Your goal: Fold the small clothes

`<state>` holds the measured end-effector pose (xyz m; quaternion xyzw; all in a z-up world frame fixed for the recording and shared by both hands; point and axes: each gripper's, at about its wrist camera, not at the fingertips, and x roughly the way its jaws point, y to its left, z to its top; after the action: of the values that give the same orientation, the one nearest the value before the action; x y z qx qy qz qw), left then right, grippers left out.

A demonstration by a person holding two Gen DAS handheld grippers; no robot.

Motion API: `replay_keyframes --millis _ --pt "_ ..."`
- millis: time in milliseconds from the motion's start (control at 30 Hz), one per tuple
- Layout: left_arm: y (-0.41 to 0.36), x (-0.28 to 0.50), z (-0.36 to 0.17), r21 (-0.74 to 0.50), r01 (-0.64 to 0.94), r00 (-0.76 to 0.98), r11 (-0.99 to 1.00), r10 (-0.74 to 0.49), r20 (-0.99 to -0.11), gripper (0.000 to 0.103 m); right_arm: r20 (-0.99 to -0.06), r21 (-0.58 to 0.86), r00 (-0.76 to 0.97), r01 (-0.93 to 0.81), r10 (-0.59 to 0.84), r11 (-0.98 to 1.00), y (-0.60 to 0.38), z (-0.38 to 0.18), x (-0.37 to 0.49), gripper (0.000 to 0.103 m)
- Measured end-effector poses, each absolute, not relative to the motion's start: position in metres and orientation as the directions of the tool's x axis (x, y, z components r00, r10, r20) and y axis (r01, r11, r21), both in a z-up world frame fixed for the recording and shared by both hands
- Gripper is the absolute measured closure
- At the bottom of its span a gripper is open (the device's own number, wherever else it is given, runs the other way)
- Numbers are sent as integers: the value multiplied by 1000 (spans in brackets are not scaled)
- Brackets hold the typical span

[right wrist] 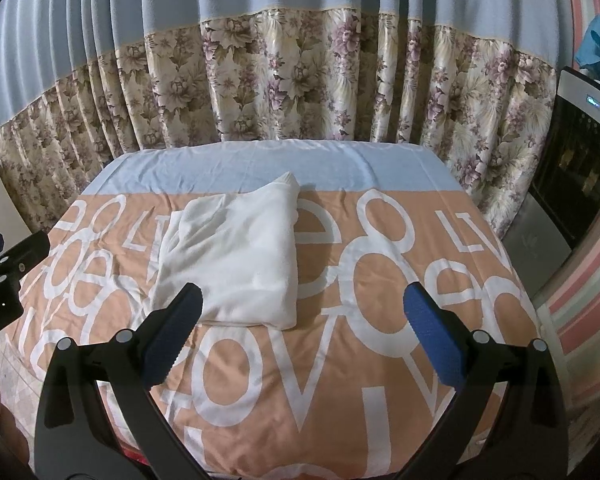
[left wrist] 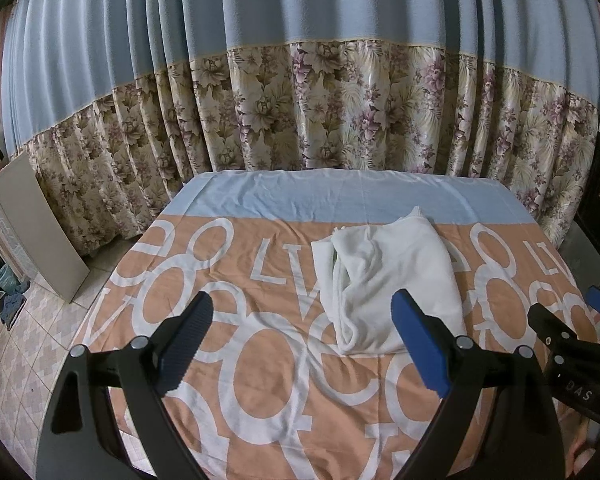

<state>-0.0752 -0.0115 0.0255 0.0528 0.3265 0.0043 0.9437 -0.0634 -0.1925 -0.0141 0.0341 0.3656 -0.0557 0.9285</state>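
White soft knitted garment (left wrist: 392, 284), folded into a rough rectangle, lying on the tabletop spread with an orange cloth printed in big white letters and edged by a pale blue band (left wrist: 260, 380) at the far side. In the left wrist view, garment at about 1 o'clock from centre; a rumpled fold along its 9 o'clock edge, a small peak of fabric standing up at its 12 o'clock corner. In the right wrist view, same white garment (right wrist: 236, 256) at about 11 o'clock, the orange lettered cloth (right wrist: 340, 360) under it.

Left gripper (left wrist: 304, 344) above the near part of the cloth, jaws wide apart and gripping nothing; blue-padded right finger (left wrist: 420, 344) overlapping the garment's near corner in the picture, contact impossible to tell. Right gripper (right wrist: 300, 336) likewise spread wide, nothing between the jaws; left finger (right wrist: 172, 332) crossing the garment's near edge in the picture, contact again unclear.

Behind the tabletop at 12 o'clock, a pleated curtain, blue above and floral below (right wrist: 300, 80). At 3 o'clock in the right wrist view, a dark appliance with a glass front (right wrist: 580, 168). At 9 o'clock in the left wrist view, tiled floor (left wrist: 40, 344) and a pale board leaning by the curtain (left wrist: 44, 228).
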Motion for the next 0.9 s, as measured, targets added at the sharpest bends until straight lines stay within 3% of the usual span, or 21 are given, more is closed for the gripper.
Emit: replay_keyframes --millis 567,700,900 --pt "-14 -73 23 91 29 780 995 34 -625 12 -693 -3 717 102 -75 995 -196 -23 -57 3" --pt "-25 -79 23 174 -19 808 985 118 -577 12 -699 -7 711 97 -74 995 -197 -26 -56 3" --pt "-29 -82 18 161 22 801 987 79 -593 12 -704 -5 707 93 -70 996 -199 -30 -52 3"
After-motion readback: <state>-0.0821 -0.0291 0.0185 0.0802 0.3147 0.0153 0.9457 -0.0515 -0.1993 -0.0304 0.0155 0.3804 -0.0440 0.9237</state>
